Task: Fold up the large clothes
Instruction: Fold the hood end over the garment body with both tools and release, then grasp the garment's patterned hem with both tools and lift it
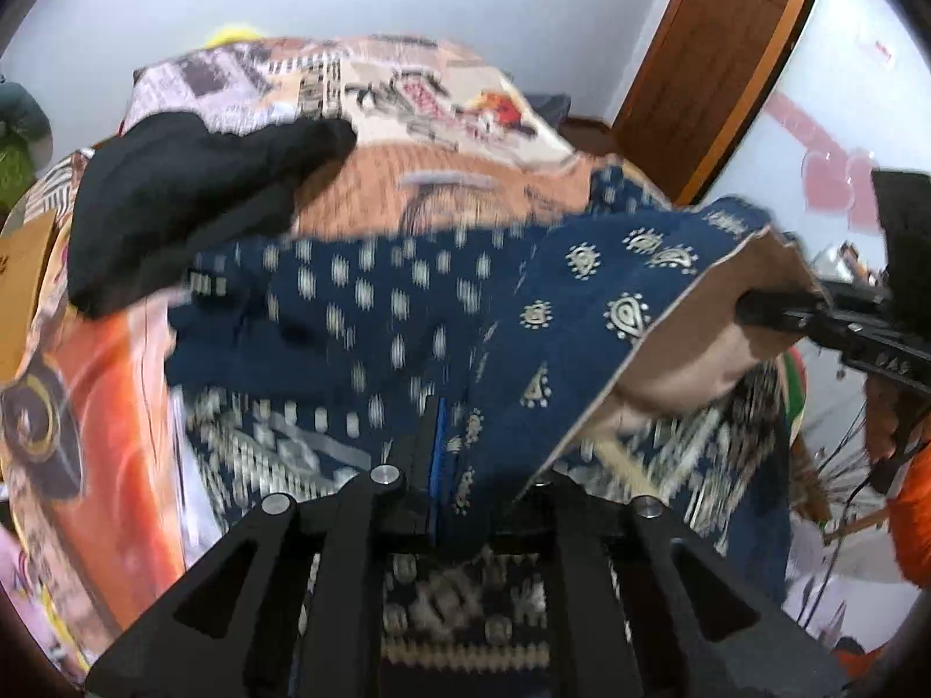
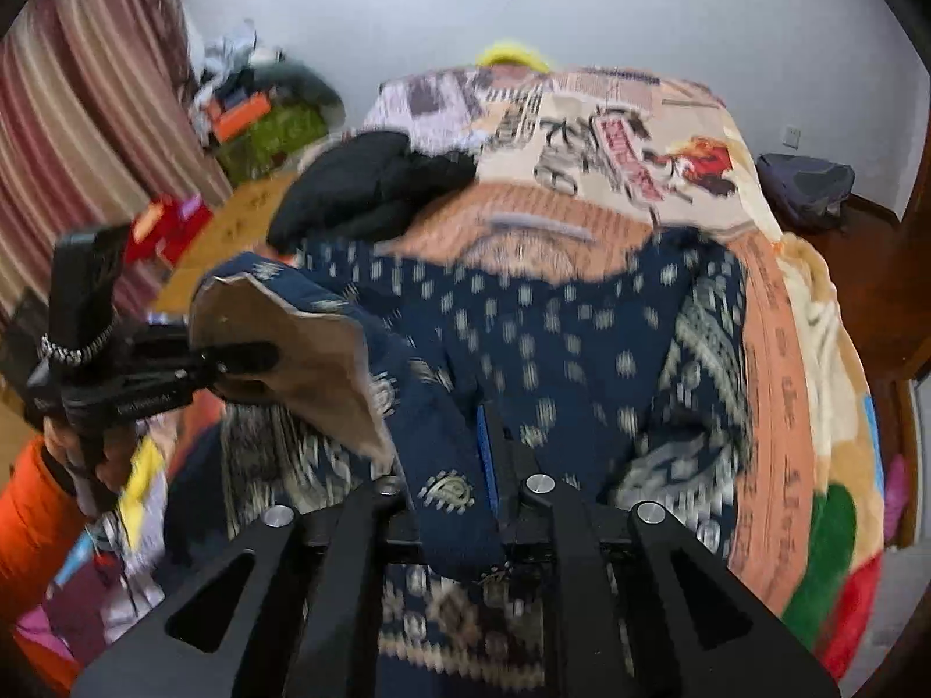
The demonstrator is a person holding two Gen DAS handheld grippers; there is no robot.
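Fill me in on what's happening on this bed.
A person holds a gripper in each hand. The left gripper and the right gripper are each shut on the edge of a blue patterned garment, lifting it off the printed blanket. A black garment lies beyond.

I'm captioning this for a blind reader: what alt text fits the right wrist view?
The right gripper pinches a fold of navy patterned garment spread on a bed's printed blanket. At left, the left gripper holds up another edge, near a black garment.
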